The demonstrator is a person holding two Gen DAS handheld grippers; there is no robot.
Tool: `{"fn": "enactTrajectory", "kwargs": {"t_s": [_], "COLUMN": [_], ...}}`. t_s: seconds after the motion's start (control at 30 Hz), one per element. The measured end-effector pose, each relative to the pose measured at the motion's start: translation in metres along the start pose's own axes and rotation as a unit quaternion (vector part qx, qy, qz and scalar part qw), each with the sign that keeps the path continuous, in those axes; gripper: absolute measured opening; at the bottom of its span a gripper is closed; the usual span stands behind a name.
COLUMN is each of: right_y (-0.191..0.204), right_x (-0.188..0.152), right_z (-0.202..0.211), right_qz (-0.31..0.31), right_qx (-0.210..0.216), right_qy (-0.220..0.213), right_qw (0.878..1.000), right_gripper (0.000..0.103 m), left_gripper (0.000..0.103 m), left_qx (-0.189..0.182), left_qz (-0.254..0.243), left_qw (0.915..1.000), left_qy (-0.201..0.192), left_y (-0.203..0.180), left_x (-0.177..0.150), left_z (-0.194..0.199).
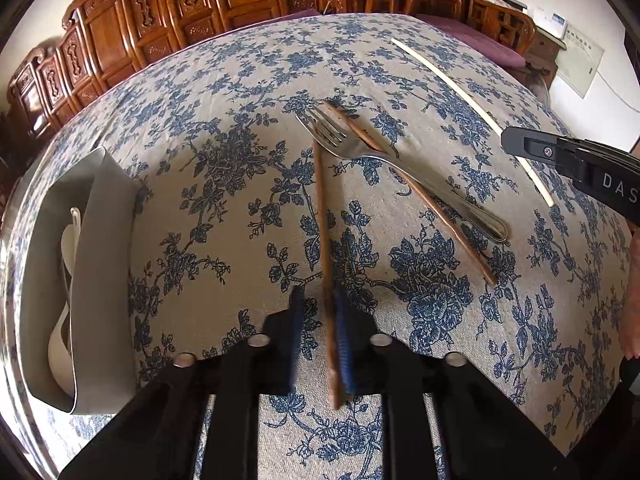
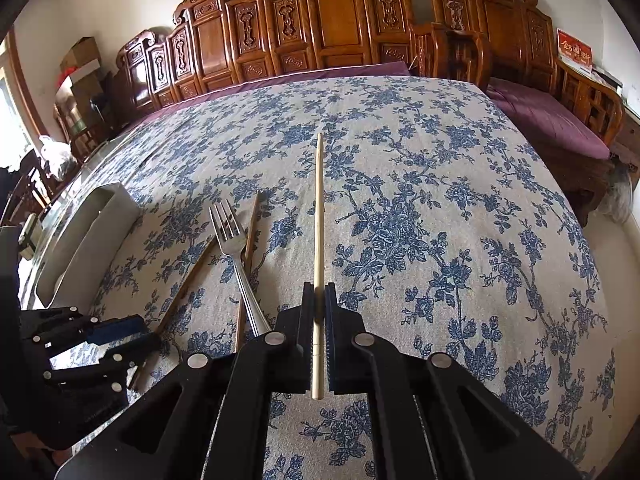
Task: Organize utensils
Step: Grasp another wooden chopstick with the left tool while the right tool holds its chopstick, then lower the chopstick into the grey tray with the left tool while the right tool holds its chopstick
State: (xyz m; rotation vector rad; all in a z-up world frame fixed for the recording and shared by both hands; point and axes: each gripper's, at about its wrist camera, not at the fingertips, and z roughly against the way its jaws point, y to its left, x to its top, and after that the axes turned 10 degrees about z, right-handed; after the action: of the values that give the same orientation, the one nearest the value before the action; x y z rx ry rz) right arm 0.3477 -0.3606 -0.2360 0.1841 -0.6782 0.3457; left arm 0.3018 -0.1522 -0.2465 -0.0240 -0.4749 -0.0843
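On the blue floral tablecloth [image 1: 224,208], my left gripper [image 1: 320,300] is shut on the near end of a brown chopstick [image 1: 322,216] that points away from me. A second brown chopstick [image 1: 420,200] lies crossed under a steel fork [image 1: 400,164] just to the right. My right gripper [image 2: 319,292] is shut on a pale chopstick [image 2: 319,208], held pointing straight ahead above the cloth. In the left wrist view that pale chopstick [image 1: 448,80] slants across the upper right, with the right gripper [image 1: 520,144] closed on it. The left gripper [image 2: 124,336] appears at the lower left of the right wrist view.
A grey open-topped holder [image 1: 100,216] with a white spoon [image 1: 68,248] inside stands at the table's left edge. Carved wooden benches [image 2: 332,20] with purple cushions [image 2: 552,116] run along the far side and right. A person's hand [image 1: 632,300] shows at the right edge.
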Motion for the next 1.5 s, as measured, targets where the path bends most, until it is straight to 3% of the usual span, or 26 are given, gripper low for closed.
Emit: {"fn": "enactTrajectory", "kwargs": {"t_s": [0.4, 1.0, 1.5], "right_y": [0.015, 0.076, 0.110], "right_x": [0.003, 0.014, 0.014], "right_z": [-0.005, -0.003, -0.016], "right_qz": [0.020, 0.086, 0.116], "right_qx": [0.005, 0.033, 0.048], "right_qy": [0.005, 0.008, 0.023], "right_qw": [1.000, 0.996, 0.992], "right_gripper": [0.006, 0.006, 0.006], "left_gripper": [0.004, 0.004, 0.004], "left_qx": [0.014, 0.004, 0.003], "left_qz": [0.028, 0.033, 0.038], "left_qw": [0.9995, 0.9983, 0.9975], "left_qy": [-0.007, -0.049, -0.060], "left_y": [0.043, 0.092, 0.149], "left_x": [0.010, 0.023, 0.008], "left_z": [0.007, 0.054, 0.081]}}
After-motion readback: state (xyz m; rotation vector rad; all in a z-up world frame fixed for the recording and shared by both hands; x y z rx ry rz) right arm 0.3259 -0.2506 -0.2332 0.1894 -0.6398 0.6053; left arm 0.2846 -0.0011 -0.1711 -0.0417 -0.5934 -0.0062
